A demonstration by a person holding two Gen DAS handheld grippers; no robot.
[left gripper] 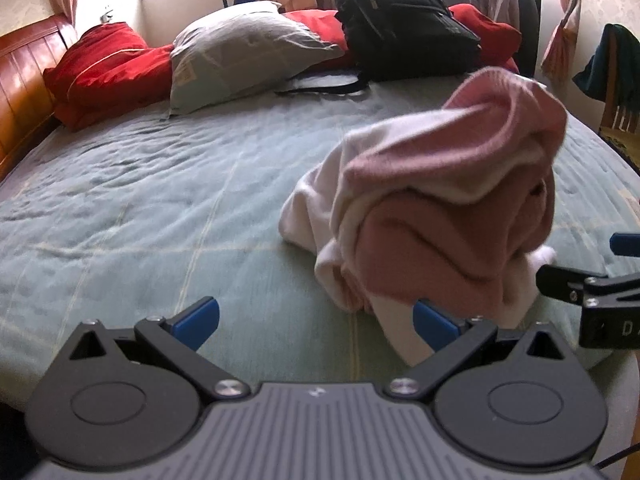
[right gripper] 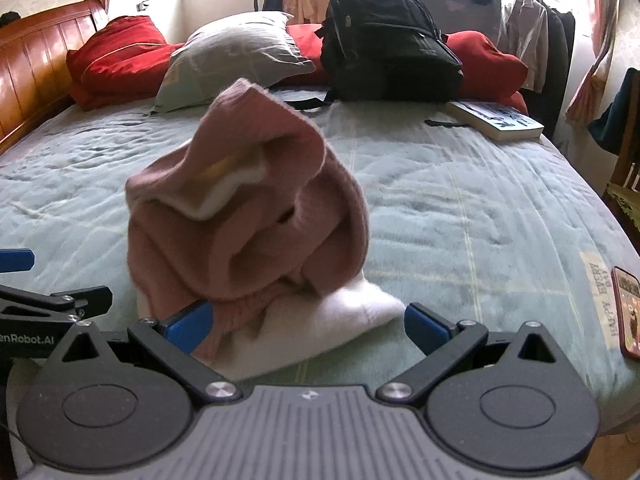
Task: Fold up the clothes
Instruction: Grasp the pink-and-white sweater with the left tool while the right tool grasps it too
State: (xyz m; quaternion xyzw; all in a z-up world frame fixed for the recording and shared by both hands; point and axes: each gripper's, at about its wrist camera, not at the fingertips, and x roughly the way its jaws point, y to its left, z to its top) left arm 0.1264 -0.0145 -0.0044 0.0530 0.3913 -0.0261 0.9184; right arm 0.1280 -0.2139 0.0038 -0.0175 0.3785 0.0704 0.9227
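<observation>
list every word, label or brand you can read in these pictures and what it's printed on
"enRobot.AI": on the left tool, cut off by the frame's left edge.
"HAPPY EVERY DAY": on a patch on the bedspread, read sideways.
"D": on the right tool, the rest cut off by the frame's right edge.
Book cover: print too small to read.
Phone case: picture blurred, no legible text.

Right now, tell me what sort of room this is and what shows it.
Most likely a bedroom in a home. A bed with a wooden headboard fills the view, pillows lie at its far edge, and clothes hang on a rack by the window.
</observation>
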